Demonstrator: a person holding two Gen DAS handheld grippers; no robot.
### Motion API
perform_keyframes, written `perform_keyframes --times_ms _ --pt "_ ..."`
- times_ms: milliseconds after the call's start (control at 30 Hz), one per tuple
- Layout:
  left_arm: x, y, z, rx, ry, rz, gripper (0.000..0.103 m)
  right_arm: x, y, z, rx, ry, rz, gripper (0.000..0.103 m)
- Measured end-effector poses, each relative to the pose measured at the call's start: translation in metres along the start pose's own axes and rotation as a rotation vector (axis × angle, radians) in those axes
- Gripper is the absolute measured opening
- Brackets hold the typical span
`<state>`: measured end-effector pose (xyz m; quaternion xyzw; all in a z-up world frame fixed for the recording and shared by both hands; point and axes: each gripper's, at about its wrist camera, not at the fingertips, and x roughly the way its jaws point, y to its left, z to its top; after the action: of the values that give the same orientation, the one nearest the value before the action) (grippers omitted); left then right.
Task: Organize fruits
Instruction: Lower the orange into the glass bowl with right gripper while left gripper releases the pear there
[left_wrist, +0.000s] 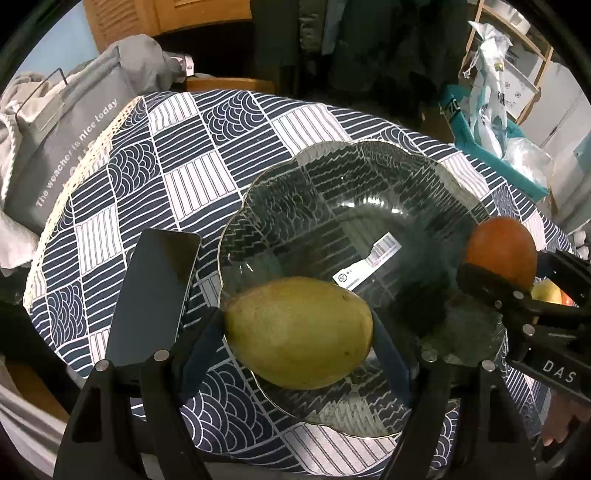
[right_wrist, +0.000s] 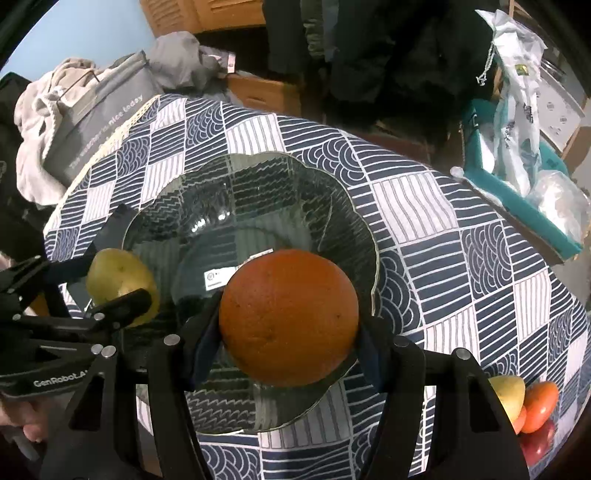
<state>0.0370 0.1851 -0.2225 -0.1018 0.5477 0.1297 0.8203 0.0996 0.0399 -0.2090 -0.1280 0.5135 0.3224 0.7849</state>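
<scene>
A clear scalloped glass bowl (left_wrist: 369, 177) stands on the patterned tablecloth; it also shows in the right wrist view (right_wrist: 258, 177). My left gripper (left_wrist: 299, 332) is shut on a yellow-green mango (left_wrist: 295, 332) and holds it over the bowl's near rim; the mango also shows at the left of the right wrist view (right_wrist: 118, 273). My right gripper (right_wrist: 290, 332) is shut on an orange (right_wrist: 288, 317) above the bowl's near edge; the orange also shows in the left wrist view (left_wrist: 502, 251).
A dark phone (left_wrist: 155, 291) lies left of the bowl. More fruit (right_wrist: 532, 406) sits at the table's right front. A grey bag (left_wrist: 66, 147) and clothes stand beyond the left edge, a teal box (right_wrist: 517, 192) beyond the right.
</scene>
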Motion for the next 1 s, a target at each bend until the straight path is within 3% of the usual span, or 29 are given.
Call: perform_keyframes --times_ms 533,633,767,1000 --pt "0.017 -0.003 -0.003 0.005 0.07 -0.021 0.081 0.013 -0.005 -0.008 0.004 0.051 0.012 0.065" --pt "0.015 -0.004 -0.003 0.012 0.067 -0.034 0.079 0.014 -0.004 -0.007 -0.003 0.056 0.006 0.065" --pt "0.01 -0.007 -0.003 0.031 0.046 0.005 0.084 0.014 -0.003 -0.007 -0.004 0.053 0.013 0.066" --pt "0.01 -0.002 -0.004 0.012 0.052 -0.001 0.084 0.011 -0.005 -0.006 0.021 0.045 0.057 0.073"
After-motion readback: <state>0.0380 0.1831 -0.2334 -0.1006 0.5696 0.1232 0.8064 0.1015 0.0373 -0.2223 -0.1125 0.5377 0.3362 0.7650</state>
